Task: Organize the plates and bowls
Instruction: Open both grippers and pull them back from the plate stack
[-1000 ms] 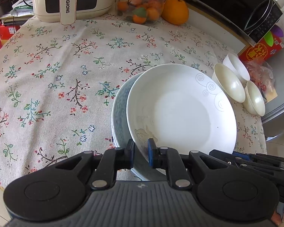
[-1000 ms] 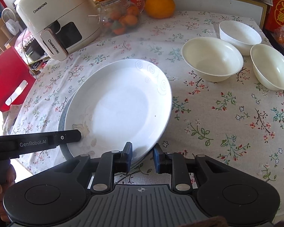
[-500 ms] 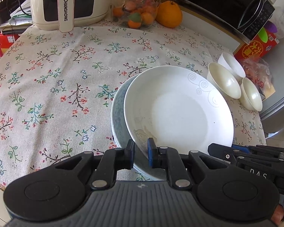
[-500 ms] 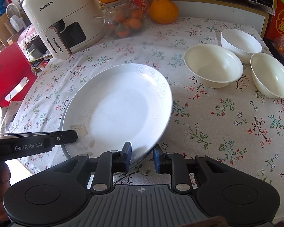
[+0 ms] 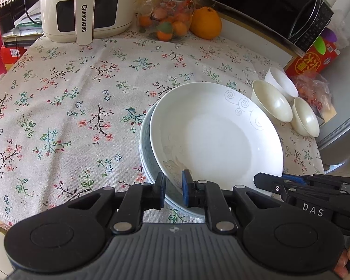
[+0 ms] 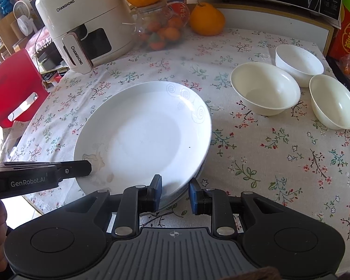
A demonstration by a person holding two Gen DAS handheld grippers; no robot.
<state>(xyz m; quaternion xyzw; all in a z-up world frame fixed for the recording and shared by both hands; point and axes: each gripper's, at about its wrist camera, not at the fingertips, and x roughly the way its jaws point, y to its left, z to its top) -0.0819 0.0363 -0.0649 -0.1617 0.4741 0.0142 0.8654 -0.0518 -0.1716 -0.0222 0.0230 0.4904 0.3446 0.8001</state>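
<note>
Judging from how things lie, the plates are already gathered: a white plate (image 6: 142, 137) with grey swirls sits on a blue-grey plate (image 5: 145, 154), only its rim showing at centre left of the left wrist view, so two plates that I can count, stacked slightly off-centre on the floral tablecloth (image 5: 65, 107). Three bowls remain loose at the right of both frames, just beside one another: a large cream bowl (image 6: 264, 88), a white bowl (image 6: 298, 64) behind it and a small cream bowl (image 6: 334, 101) nearest the edge; nesting them looks like the work left.

Both tools meet the stack's near rim at lower centre. The left gripper (image 5: 173, 190) has its jaws closed narrowly about the rim, seemingly gripping the plates. The right gripper (image 6: 175, 192) straddles the rim with a wider gap; whether it pinches I cannot tell
</note>
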